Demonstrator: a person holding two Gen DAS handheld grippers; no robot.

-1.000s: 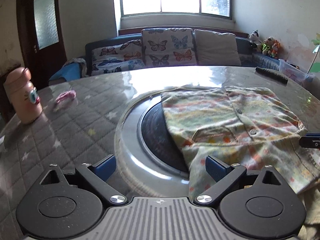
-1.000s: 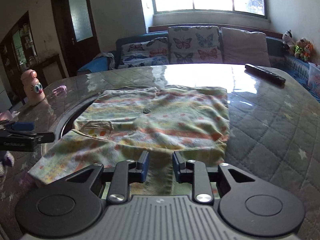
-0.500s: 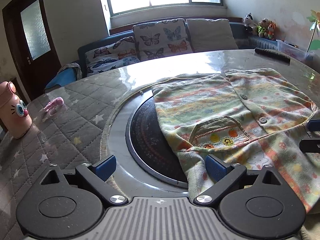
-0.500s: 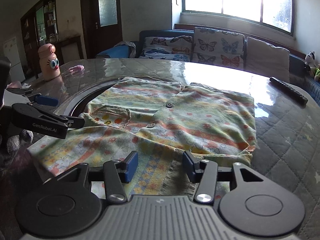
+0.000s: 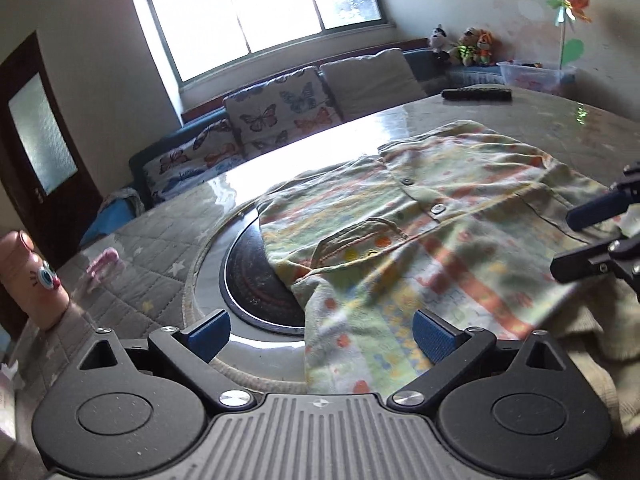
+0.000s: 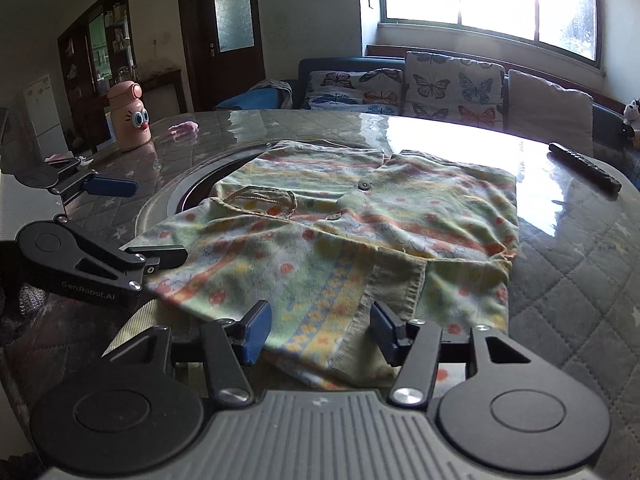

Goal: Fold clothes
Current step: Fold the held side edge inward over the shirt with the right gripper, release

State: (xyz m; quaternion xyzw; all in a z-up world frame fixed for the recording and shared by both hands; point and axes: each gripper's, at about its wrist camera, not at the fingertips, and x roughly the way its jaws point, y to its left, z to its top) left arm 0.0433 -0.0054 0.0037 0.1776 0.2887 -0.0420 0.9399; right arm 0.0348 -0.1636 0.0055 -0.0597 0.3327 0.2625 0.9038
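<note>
A patterned child's shirt point(image 6: 360, 224) lies partly folded on a glossy quilted tabletop point(image 6: 568, 264), draped half over a round dark inset point(image 5: 256, 280) at the tabletop's middle. Both sides look turned in toward the button placket, and a sleeve or hem panel is laid across the near edge, directly ahead of both sets of fingers.

The right gripper point(image 6: 320, 330) hovers at that near edge with its jaws opening; the cloth lies between and under the blue fingers point(image 6: 256, 328), but the pads do not press on it. The left gripper point(image 5: 320, 330) stands with its fingers point(image 5: 210, 330) spread wide, one tip over the bare rim of the inset, the other over the shirt's lower corner, holding nothing.

By the look of it, the first folds are made and the cloth has just been let go. Judged from how it lies, the shirt is about halfway: the near panel is rumpled, a loose pale layer spills off beside the left gripper's right fingertip, and the final fold from hem to collar is not yet done.

Well beyond the fingers, a pink cartoon-faced bottle point(image 6: 130, 114) and a dark remote control point(image 6: 584, 168) sit clear of the work.
</note>
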